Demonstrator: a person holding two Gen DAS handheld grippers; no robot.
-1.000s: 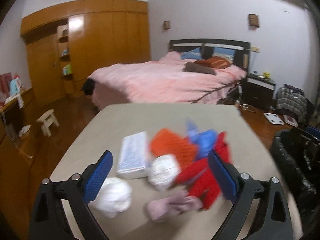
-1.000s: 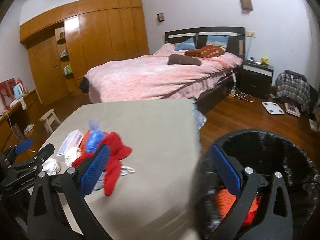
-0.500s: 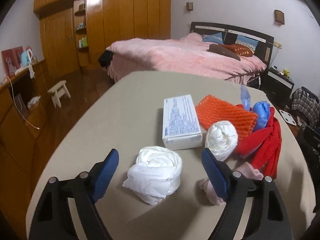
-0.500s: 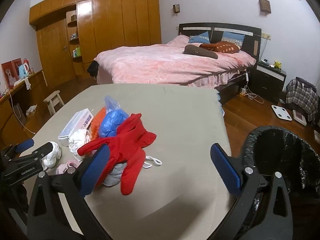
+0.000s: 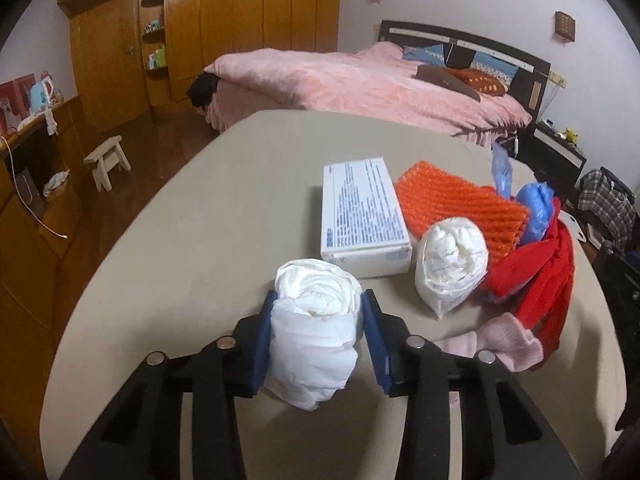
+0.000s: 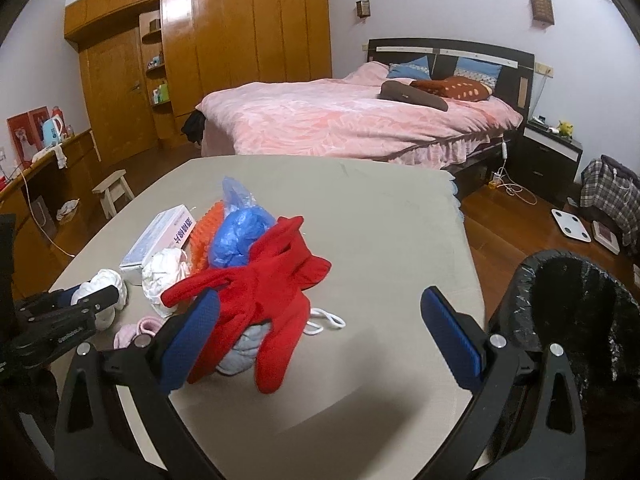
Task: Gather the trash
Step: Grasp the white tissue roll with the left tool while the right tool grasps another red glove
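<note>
Low — left tongs (image 5: pixel 318 334) round wad (image 5: pixel 316 320)

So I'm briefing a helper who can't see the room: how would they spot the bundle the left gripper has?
Start at the beige table in front of the pink bed. At the near end of the trash pile, just in front of the white printed box, the white wad sits between the left gripper pads. A similar white wad lies free beside the orange mesh; only this one is clamped.
</note>
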